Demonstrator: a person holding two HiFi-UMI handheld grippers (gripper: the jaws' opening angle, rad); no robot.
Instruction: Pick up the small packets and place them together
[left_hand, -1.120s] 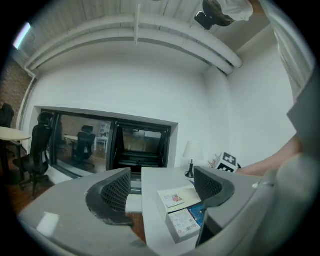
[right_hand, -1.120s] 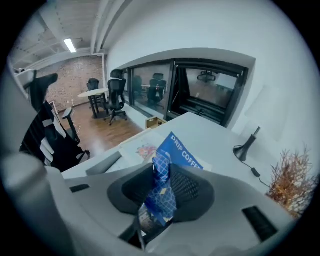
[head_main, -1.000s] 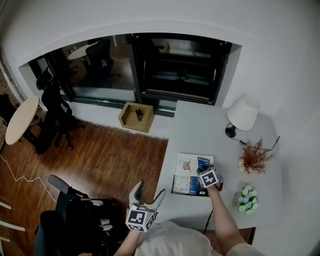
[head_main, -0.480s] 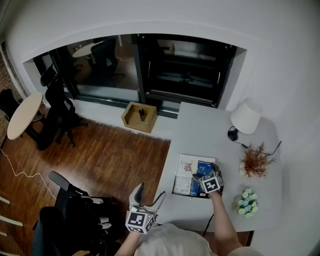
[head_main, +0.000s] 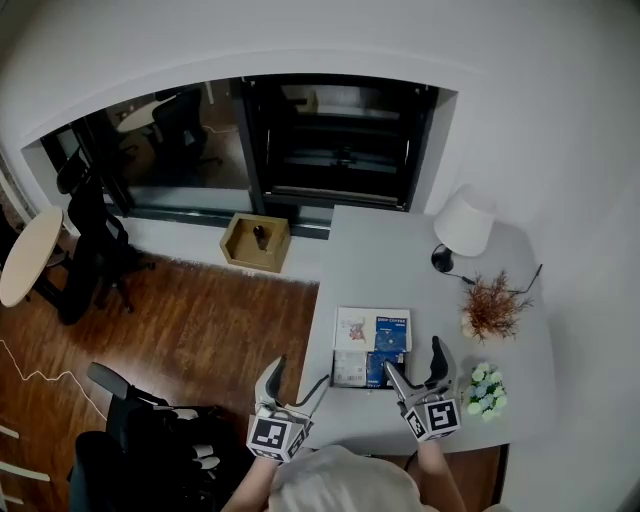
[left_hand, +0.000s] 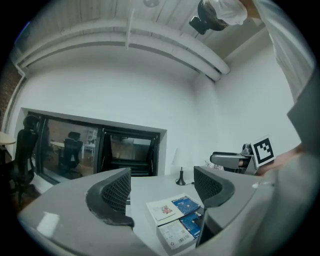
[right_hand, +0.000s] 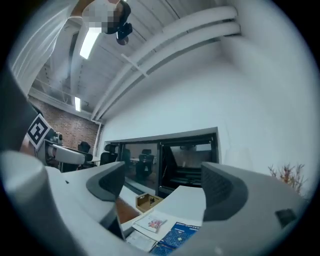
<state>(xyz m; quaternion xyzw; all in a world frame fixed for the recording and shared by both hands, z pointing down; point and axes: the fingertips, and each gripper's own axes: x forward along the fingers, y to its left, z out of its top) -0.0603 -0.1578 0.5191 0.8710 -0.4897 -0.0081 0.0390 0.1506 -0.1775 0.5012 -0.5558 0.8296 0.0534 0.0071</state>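
On the counter (head_main: 380, 250), on the near side of the lamp (head_main: 462, 222) and a bit left of it: four small packets (head_main: 371, 348), two white and two blue, edge to edge in one block. There's a dark edge under the near pair in the head view; can't tell if that's a tray.

Left tongs (head_main: 297, 378): further left of the lamp, at the counter's near-left edge. Jaws are wide apart and empty. In its own view the packets show low in the gap, clear of the pads.

Right tongs (head_main: 413, 358): near side of the lamp, just beside the packets. Jaws have just been opening, then eased in slightly. They stand wide with nothing held, packets below them.

View differences:
- The head view alone gets the flower bunch (head_main: 485, 392), at the right edge of the counter nearer than the lamp.
- The dried plant (head_main: 492, 308), just on the near side of the lamp, also shows in the right gripper view.
- The lamp shows in the left gripper view, not the right one.
- Each gripper view catches the other tongs at its edge.

Container: an open wooden box (head_main: 254, 241) sits on the floor, left of the lamp by the window. It holds one small dark item, too small to identify. The head and right gripper views show it.
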